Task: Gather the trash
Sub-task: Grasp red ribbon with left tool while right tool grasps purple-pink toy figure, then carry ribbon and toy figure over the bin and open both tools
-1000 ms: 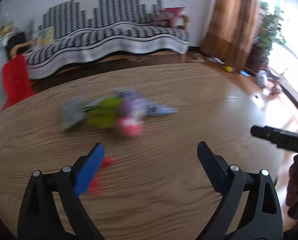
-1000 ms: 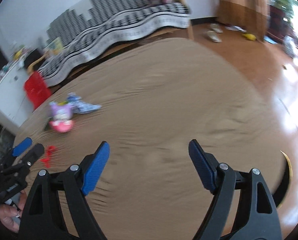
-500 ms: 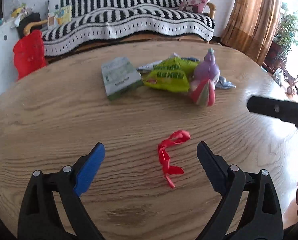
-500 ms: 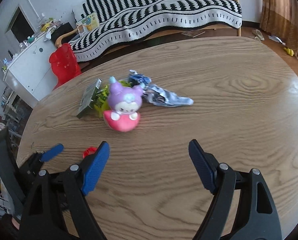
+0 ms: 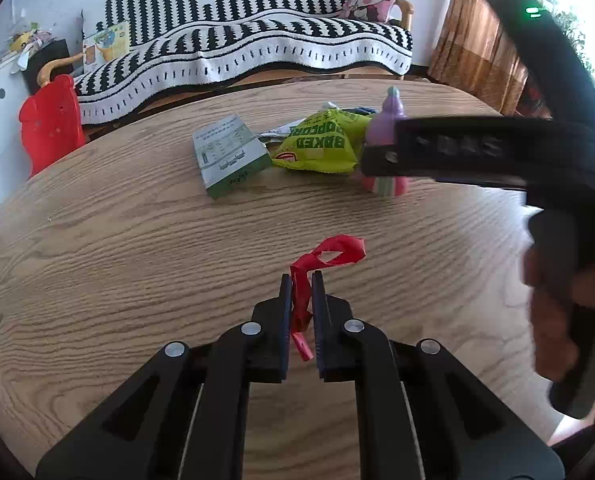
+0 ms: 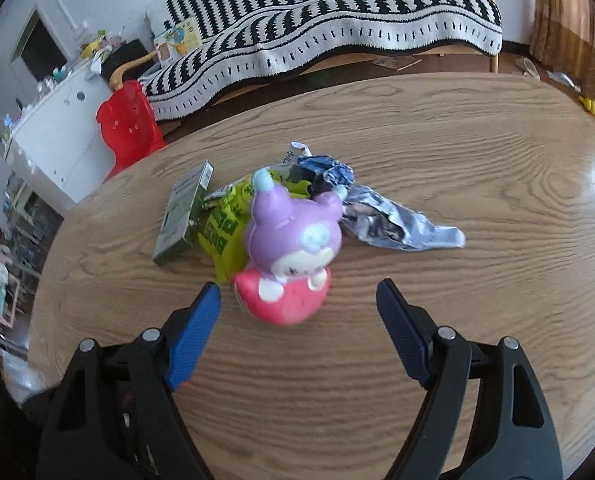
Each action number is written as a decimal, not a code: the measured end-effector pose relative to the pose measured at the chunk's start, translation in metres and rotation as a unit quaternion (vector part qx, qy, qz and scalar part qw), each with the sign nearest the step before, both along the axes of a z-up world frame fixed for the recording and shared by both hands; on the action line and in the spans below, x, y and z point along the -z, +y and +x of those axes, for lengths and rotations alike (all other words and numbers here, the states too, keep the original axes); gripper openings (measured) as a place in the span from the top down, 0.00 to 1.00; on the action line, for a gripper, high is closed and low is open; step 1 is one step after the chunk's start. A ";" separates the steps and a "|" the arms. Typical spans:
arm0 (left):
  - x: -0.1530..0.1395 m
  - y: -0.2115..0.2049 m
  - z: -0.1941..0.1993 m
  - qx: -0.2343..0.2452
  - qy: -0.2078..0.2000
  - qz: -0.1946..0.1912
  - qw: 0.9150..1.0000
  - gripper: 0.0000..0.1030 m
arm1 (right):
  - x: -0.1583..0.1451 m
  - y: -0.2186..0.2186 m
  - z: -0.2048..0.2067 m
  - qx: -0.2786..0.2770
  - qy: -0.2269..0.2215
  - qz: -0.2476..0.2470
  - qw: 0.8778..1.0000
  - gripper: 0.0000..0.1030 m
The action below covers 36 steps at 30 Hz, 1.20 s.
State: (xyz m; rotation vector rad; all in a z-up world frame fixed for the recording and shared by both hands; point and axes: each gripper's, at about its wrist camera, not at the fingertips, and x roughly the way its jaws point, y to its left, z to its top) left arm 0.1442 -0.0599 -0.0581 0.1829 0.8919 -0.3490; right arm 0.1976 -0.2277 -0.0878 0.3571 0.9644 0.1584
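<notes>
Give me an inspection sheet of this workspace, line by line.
Surface: wooden table, wood grain.
Job's things: red balloon scrap; green popcorn bag; green box; crumpled silver wrapper.
Clutter: purple toy figure against the bag.
Grippers: left gripper jaws shut on the red balloon scrap; right gripper jaws open, in front of the toy.
Cables: nothing seen.
Surroundings: striped sofa, red plastic chair, curtain.
</notes>
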 end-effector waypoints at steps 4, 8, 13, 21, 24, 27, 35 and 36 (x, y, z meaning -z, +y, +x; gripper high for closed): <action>-0.002 0.003 -0.002 0.000 -0.003 0.009 1.000 0.91 | 0.004 0.003 0.010 0.003 0.003 0.018 1.000 0.39; -0.004 0.009 0.003 -0.018 0.006 0.004 1.000 0.91 | 0.002 0.007 0.006 -0.006 0.001 0.016 1.000 0.58; -0.018 0.005 0.004 -0.027 0.004 -0.017 0.999 0.91 | -0.020 0.001 -0.019 -0.016 -0.025 0.003 1.000 0.60; -0.038 -0.042 -0.015 0.001 -0.011 -0.034 0.999 0.91 | -0.041 -0.070 -0.085 0.020 -0.031 -0.039 0.999 0.60; -0.042 -0.073 -0.026 0.020 -0.013 -0.042 0.999 0.91 | -0.043 -0.111 -0.112 0.047 -0.026 -0.051 0.997 0.60; -0.045 -0.109 -0.038 0.041 -0.014 -0.051 0.998 0.91 | -0.045 -0.162 -0.146 0.087 -0.022 -0.067 0.994 0.60; -0.046 -0.223 -0.086 0.128 -0.007 -0.087 0.988 0.91 | -0.038 -0.290 -0.245 0.196 -0.008 -0.077 0.978 0.59; -0.045 -0.233 -0.091 0.137 -0.005 -0.089 0.987 0.91 | -0.036 -0.303 -0.257 0.209 -0.006 -0.076 0.975 0.59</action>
